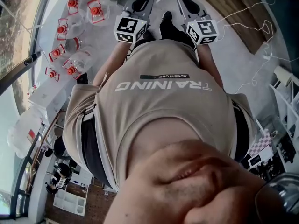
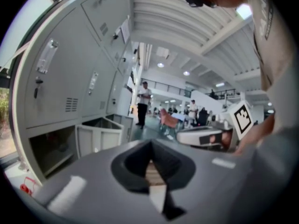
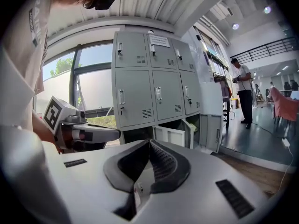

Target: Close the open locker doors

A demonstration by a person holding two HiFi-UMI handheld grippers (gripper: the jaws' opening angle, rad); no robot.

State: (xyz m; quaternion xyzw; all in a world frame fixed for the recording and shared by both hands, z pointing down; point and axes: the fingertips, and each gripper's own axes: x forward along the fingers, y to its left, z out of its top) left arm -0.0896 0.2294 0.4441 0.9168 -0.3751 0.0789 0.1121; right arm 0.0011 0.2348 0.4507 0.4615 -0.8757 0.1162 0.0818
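Observation:
A grey locker bank (image 3: 154,78) stands ahead in the right gripper view. In its bottom row a white door (image 3: 170,135) hangs open, and a grey door (image 3: 210,130) beside it stands wide open. The left gripper view sees the same lockers (image 2: 70,78) from the side, with an open bottom door (image 2: 99,138). My left gripper (image 2: 150,143) and right gripper (image 3: 149,143) are both shut on nothing, well short of the lockers. In the head view they (image 1: 140,6) (image 1: 188,4) are held side by side in front of my body.
Several water jugs with red caps (image 1: 70,31) lie on the floor at my left. White cables (image 1: 254,13) trail over the floor at the right. A person (image 3: 243,94) stands in the aisle past the lockers, with chairs (image 3: 285,107) beyond.

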